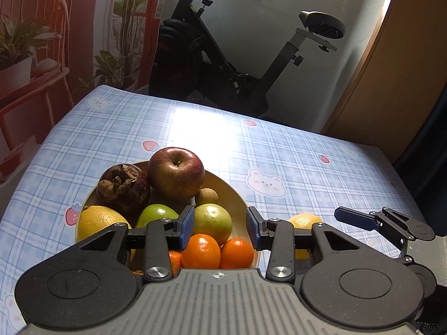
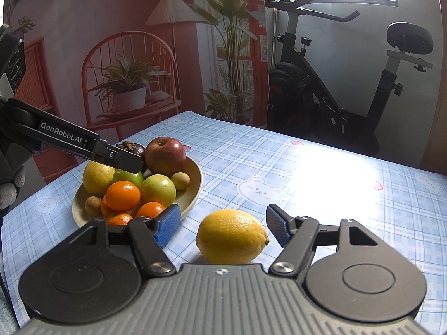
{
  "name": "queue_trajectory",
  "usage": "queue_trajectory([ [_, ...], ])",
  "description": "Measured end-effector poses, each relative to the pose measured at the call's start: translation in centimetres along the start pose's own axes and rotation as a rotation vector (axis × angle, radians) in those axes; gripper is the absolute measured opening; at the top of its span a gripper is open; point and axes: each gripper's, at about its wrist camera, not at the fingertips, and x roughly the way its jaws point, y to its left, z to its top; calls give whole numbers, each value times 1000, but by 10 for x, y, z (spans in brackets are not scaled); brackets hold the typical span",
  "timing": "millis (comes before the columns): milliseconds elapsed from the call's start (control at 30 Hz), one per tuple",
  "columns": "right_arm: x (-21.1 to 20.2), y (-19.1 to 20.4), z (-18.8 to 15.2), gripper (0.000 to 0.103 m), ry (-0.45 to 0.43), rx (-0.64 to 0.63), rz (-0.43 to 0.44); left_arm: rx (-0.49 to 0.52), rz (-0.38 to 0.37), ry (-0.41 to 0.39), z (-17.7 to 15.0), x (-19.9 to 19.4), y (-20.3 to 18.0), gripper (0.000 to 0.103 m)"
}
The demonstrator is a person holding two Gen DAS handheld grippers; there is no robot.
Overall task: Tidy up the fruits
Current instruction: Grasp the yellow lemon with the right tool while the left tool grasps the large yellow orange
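Fruit fills a tan bowl [image 1: 237, 195] in the left wrist view: a red apple [image 1: 176, 171] and a dark mangosteen [image 1: 123, 187] at the back, a lemon [image 1: 97, 222] at the left rim, two green fruits [image 1: 213, 220] in the middle, a small brown longan [image 1: 206, 196] behind them, and oranges [image 1: 201, 251] at the near edge. The left gripper [image 1: 220, 227] hangs over the near part of the bowl, its jaws spread with nothing pinched; the blue pads [image 1: 186, 227] stand apart above the oranges. A second lemon [image 1: 304, 220] lies on the checked cloth [image 1: 307, 153] just right of the bowl, partly hidden by the gripper's frame. One finger of the right gripper [image 1: 354, 217] reaches in from the right edge.

In the right wrist view, the right gripper [image 2: 223, 227] has its jaws spread wide. The loose lemon [image 2: 232, 236] sits on the cloth between them, with a gap on each side, so neither pad [image 2: 167, 227] presses it. The bowl [image 2: 192, 192] stands just left of this lemon, heaped with the apple [image 2: 164, 156], oranges [image 2: 123, 195] and green fruits [image 2: 157, 189]. A finger of the left gripper [image 2: 123, 162] hangs over the pile, and a gloved hand [image 2: 11, 187] shows at the left edge. An exercise bike [image 2: 335, 97] stands behind the table.
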Motion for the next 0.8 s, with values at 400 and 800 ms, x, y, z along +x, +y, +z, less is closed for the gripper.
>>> queue_trajectory([
  [400,15,-14,-22,76,65,91,14,48,-70,46,0,33,-38,50],
  [800,22,-21,-26,70,92,132,54,68,-118,96,-4,57,-60,50],
])
